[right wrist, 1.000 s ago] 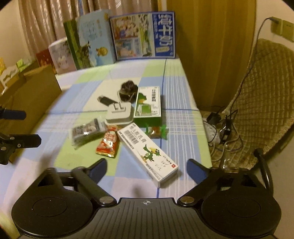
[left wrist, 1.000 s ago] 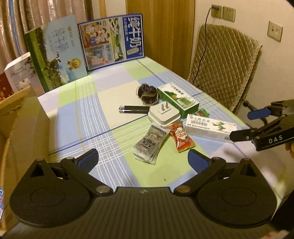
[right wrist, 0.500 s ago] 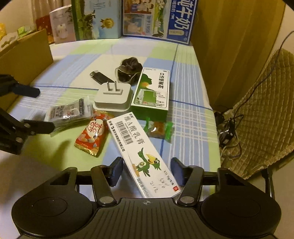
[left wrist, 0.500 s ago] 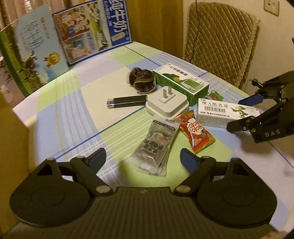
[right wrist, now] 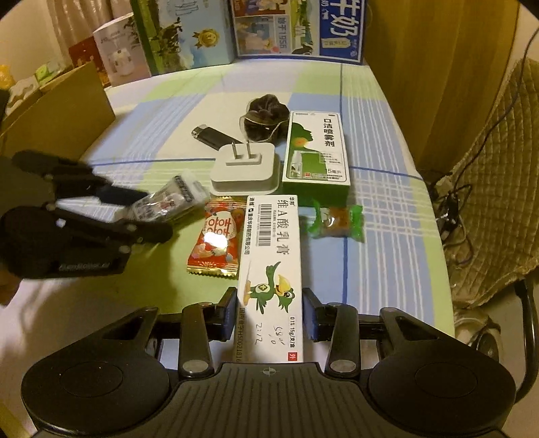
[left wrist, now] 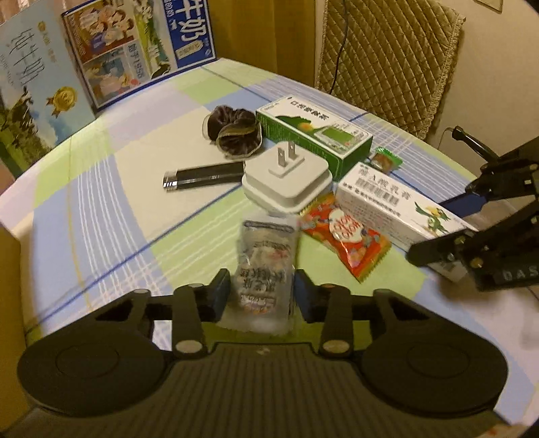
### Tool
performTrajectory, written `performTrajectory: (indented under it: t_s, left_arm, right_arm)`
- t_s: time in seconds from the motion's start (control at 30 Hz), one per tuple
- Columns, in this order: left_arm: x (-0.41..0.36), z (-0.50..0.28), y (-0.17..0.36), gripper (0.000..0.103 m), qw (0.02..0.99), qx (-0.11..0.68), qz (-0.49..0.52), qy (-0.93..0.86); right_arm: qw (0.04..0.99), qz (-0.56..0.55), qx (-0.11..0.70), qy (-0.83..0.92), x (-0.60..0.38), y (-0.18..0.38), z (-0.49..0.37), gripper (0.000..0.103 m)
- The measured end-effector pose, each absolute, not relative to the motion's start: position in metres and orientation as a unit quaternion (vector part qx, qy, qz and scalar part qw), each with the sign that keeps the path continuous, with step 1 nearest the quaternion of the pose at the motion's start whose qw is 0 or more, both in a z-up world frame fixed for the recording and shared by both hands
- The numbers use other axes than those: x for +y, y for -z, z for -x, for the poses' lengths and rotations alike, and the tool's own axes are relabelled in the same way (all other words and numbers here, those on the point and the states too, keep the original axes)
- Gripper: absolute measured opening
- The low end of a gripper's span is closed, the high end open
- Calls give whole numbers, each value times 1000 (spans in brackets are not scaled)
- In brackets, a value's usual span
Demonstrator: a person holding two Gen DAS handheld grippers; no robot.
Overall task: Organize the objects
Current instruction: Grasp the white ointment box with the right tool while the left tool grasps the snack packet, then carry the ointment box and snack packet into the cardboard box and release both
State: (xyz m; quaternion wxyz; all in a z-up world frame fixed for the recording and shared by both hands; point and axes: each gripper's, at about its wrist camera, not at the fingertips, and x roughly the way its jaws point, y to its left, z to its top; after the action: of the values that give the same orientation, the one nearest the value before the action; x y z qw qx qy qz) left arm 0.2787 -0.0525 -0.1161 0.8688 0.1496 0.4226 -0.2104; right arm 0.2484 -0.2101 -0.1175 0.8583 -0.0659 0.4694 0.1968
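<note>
We count two claws over the checked worktop (right wrist: 377, 256). Our left claw (left wrist: 262, 292) has its pads against both sides of one clear packet (left wrist: 264, 266), which looks lifted and blurred. Our right claw (right wrist: 268, 313) sits narrow around the near end of one long white box (right wrist: 271, 266) with a green bird on it; whether the pads truly press it we cannot tell for sure, though they look to touch its sides.

Ahead of the right claw we count one red snack packet (right wrist: 218, 237) just left of the white box, one small green-wrapped sweet (right wrist: 337, 219) just right of it, one white plug adapter (right wrist: 244, 168) with two prongs up, one green box (right wrist: 315, 153) touching the adapter's right side, one black lighter (right wrist: 212, 134) and one dark hair scrunchie (right wrist: 264, 119) beyond them.

Far ahead, two large milk cartons (right wrist: 296, 28) stand upright at the back edge. Left of the left claw stands one cardboard box (right wrist: 60, 111). Right of the right claw stands one quilted chair (right wrist: 495, 188).
</note>
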Motion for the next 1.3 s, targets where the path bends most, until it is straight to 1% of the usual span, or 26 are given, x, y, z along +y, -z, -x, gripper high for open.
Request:
performTrajectory:
  t_s: [0.17,0.43,0.5,0.53,0.57,0.6,0.8,1.1,1.2,1.3]
  left_arm:
    - [-43,-244,113,33,870,436,-144,179]
    - [-23,-179,110,34,876,437,-131,156]
    - [-20,-173,110,37,879,435,-122,150]
    - [-18,-173,110,37,880,435,-118,149]
    - [-17,-173,110,38,880,435,-114,150]
    - [-17,-174,110,38,881,435,-113,150]
    - [-17,-182,112,40,883,430,-109,151]
    - [-13,-183,114,41,888,426,-90,148]
    - [-12,-182,114,41,889,426,-83,146]
    - [-11,-182,115,41,889,427,-76,146]
  right_arm:
    - [857,56,479,-180,-206,115,-230,36]
    - [862,46,471,-179,-197,115,-182,37]
    - [861,52,469,-188,-193,115,-178,46]
    - [860,49,469,-192,-191,116,-179,53]
    - [860,45,470,-194,-190,116,-181,56]
    - [861,45,469,-192,-189,116,-183,56]
    - [868,55,462,-177,-185,118,-188,56]
    - [874,68,451,-167,-177,121,-197,55]
    - [875,75,449,-166,-173,121,-197,49]
    - [877,79,445,-162,-170,121,-198,39]
